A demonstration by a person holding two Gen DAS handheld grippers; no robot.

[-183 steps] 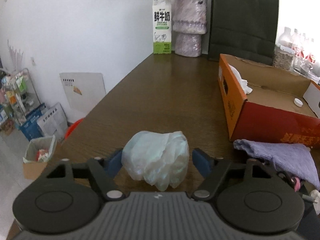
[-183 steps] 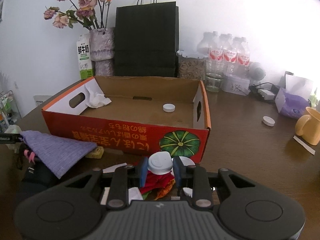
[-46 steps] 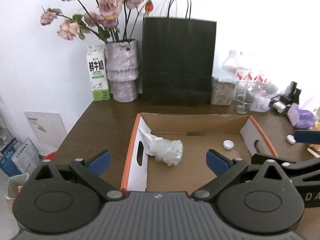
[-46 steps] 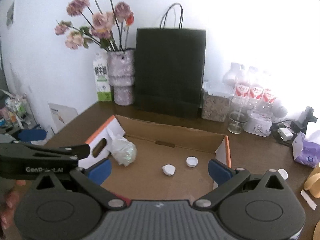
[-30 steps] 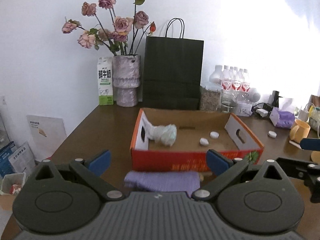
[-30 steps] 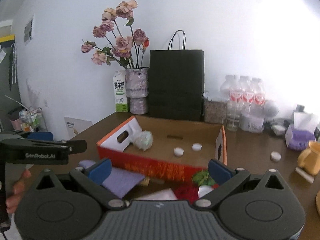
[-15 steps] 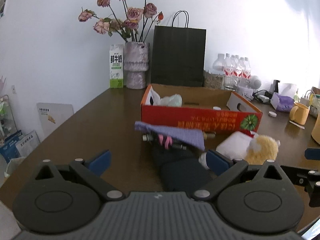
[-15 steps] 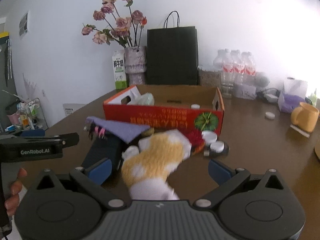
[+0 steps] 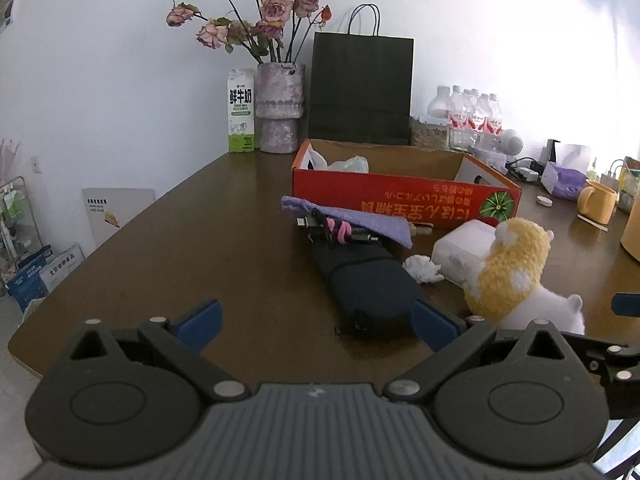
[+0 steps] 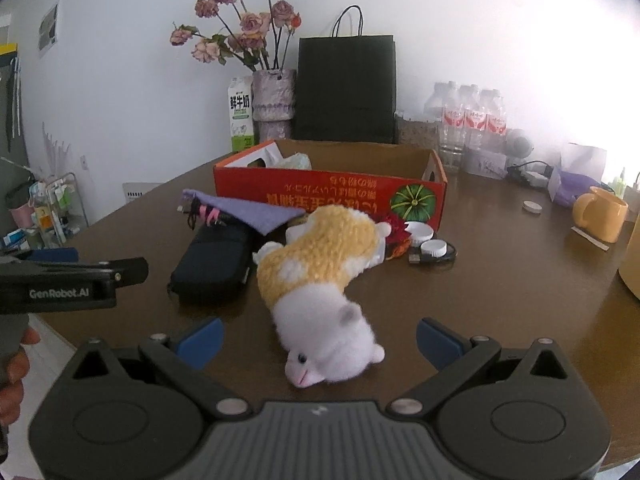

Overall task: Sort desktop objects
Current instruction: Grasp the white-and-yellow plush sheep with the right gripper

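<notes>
My left gripper (image 9: 316, 324) stands open and empty low over the dark table, just left of a dark zip pouch (image 9: 368, 280). My right gripper (image 10: 320, 342) is open too. A yellow and white plush hamster (image 10: 320, 276) lies on the table, its head between the right fingers and touching neither. Behind these lie a purple cloth (image 9: 360, 220) over pink cables, a crumpled tissue (image 9: 422, 268) and white caps (image 10: 428, 240). The red cardboard box (image 9: 400, 200) stands further back with a white plastic bag (image 9: 348, 165) inside.
A yellow mug (image 10: 598, 218) stands at the right. Along the back wall are a milk carton (image 9: 241, 116), a vase of flowers (image 9: 280, 112), a black paper bag (image 9: 362, 88) and water bottles (image 10: 472, 116). A hand (image 10: 16, 364) holds the left tool.
Both grippers have drawn back and sunk from above the box to the table's near edge. The bag and cap they held earlier now lie in the box. The plush has come between the right fingers.
</notes>
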